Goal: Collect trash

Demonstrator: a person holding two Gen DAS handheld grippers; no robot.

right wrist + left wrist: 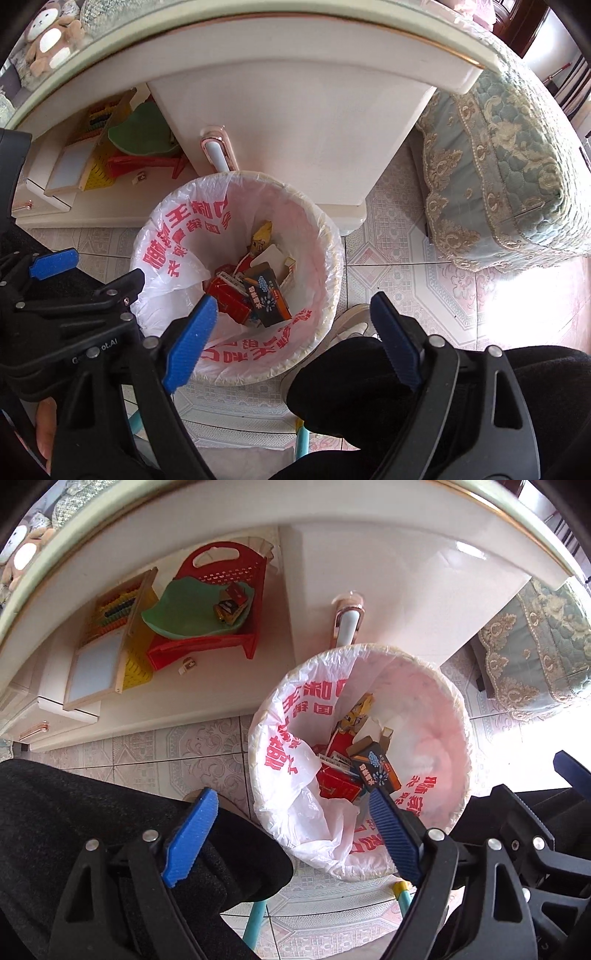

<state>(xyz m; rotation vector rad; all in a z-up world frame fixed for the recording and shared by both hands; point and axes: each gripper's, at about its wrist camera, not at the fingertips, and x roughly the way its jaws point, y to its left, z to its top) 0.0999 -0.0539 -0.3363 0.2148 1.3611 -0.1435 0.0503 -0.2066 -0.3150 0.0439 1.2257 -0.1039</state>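
Note:
A round trash bin [463, 716] [334, 236] lined with a white bag printed in red stands on the tiled floor. Inside lie red cartons [338, 786] [229, 295], a dark box with a blue splash [376, 771] [271, 295] and a yellow packet [360, 710] [262, 232]. My left gripper [291, 797] [92, 269] hangs open above the bin's near left side, nothing between its blue pads. My right gripper [291, 301] [535, 779] hangs open over the bin's near right rim, also empty.
A white cabinet with a pale handle [347, 620] stands behind the bin. A red stool [207, 605] and an abacus board [107, 653] sit in its recess. A person's dark trouser legs [110, 830] [369, 387] flank the bin. Quilted upholstery [498, 166] is on the right.

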